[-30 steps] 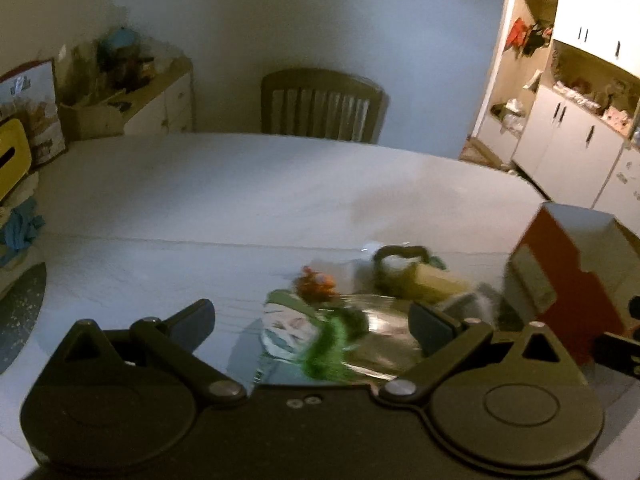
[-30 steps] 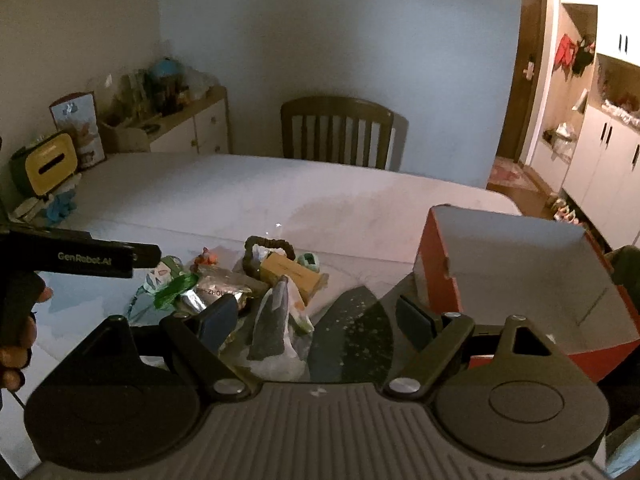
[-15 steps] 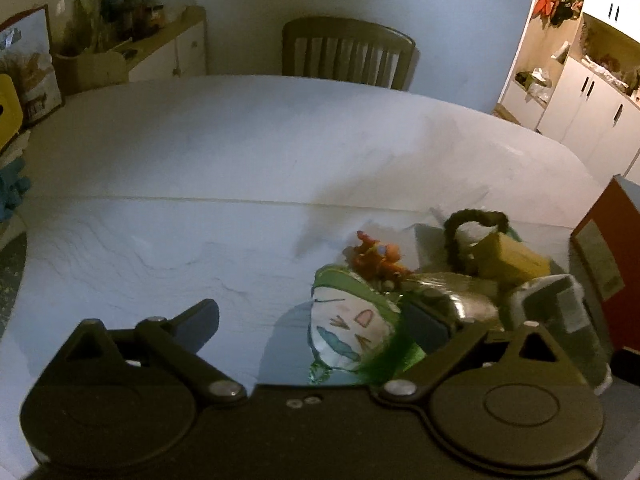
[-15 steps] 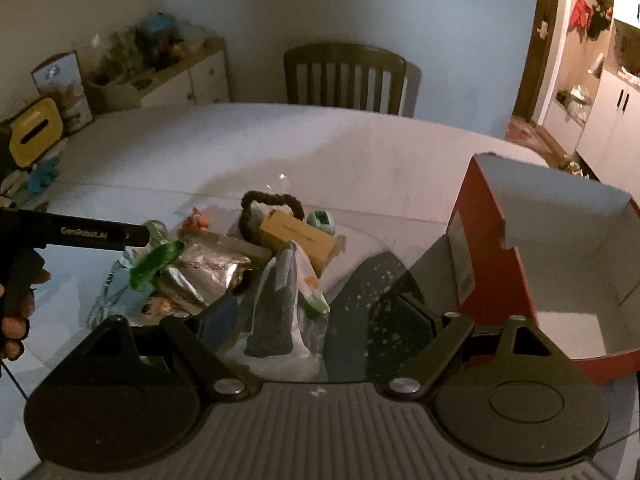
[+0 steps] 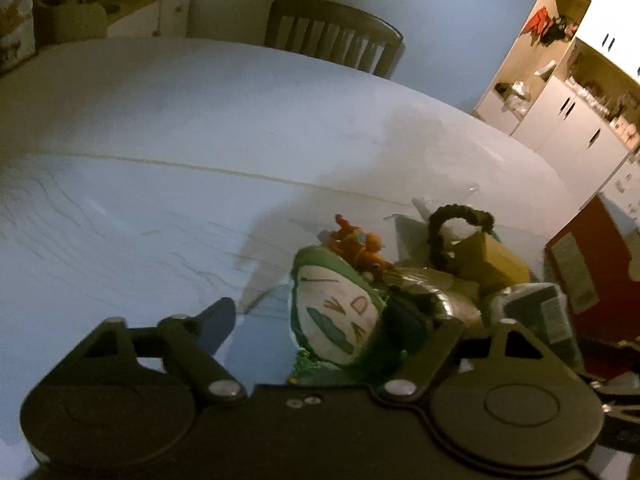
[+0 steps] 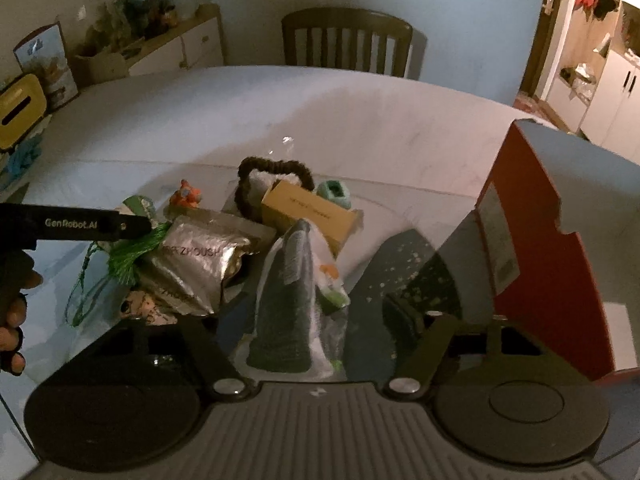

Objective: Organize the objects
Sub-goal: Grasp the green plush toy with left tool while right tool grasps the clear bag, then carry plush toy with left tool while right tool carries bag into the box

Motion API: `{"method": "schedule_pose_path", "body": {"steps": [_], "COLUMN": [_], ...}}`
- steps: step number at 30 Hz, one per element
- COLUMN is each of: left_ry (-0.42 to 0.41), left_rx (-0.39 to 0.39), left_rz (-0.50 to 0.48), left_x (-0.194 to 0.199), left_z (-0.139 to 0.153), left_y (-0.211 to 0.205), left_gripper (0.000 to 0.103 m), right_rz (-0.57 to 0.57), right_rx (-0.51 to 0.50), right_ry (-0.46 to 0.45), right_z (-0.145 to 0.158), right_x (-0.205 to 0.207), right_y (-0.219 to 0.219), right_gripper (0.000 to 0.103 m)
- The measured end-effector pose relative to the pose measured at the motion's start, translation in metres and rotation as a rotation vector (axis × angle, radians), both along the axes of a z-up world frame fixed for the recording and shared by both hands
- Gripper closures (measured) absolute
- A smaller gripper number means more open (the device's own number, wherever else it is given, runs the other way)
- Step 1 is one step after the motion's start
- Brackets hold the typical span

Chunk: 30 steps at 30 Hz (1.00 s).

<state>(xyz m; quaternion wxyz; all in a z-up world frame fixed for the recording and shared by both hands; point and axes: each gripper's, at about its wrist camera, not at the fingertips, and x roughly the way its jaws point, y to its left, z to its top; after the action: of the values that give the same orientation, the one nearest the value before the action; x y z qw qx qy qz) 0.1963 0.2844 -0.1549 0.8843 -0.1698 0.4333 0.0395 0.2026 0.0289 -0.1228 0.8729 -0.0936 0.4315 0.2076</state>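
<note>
Objects heaped on the white surface [image 5: 168,128]. Left hand-held gripper [image 5: 316,320]: jaws closing, green-rimmed face pouch [image 5: 336,316] between them, not yet pressed. Right hand-held gripper [image 6: 296,320]: jaws closing around a clear bag of dark cloth [image 6: 288,296], contact unclear. Beyond: silver foil packet [image 6: 196,264], yellow box [image 6: 308,212], brown hair tie [image 6: 276,168], orange toy [image 6: 186,196]. Red-and-white box [image 6: 560,240] stands open at right.

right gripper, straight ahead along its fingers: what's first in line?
Most likely the clear bag with the dark grey cloth, which sits between the right gripper's closing jaws; the pads don't look to be pressing it yet. Depth is hard to judge through the fisheye.
</note>
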Motion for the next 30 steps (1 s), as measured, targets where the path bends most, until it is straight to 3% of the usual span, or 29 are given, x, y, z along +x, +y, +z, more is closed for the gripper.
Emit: {"method": "schedule_pose_path", "body": {"steps": [7,13,17,23,30], "left_ry": [-0.026,-0.033,-0.05,-0.07,-0.109], "left_rx": [-0.095,-0.105,-0.099,-0.115,-0.152], "left_rz": [-0.014,-0.002,0.007,0.04,0.055], "left_x": [-0.003,-0.007,-0.009,-0.019,-0.035], "left_z": [-0.002,0.001,0.009,0.03,0.073], "left_y": [0.005,0.003,0.001,0.002,-0.013], "left_gripper": [0.053,0.06,0.062,0.062,0.062], "right_rz": [-0.001,-0.008,-0.004,0.002,0.008], "right_rx": [0.001,0.005,0.009,0.02,0.074], "right_ry": [0.03,0.039,0.041,0.015,0.004], "right_z": [-0.005,-0.004,-0.003,0.006,0.037], "right_x": [0.002,0.002,0.002,-0.002,-0.009], "right_y": [0.006,0.007,0.008,0.006,-0.015], "right_gripper": [0.061,0.075,0.092,0.095,0.095]}}
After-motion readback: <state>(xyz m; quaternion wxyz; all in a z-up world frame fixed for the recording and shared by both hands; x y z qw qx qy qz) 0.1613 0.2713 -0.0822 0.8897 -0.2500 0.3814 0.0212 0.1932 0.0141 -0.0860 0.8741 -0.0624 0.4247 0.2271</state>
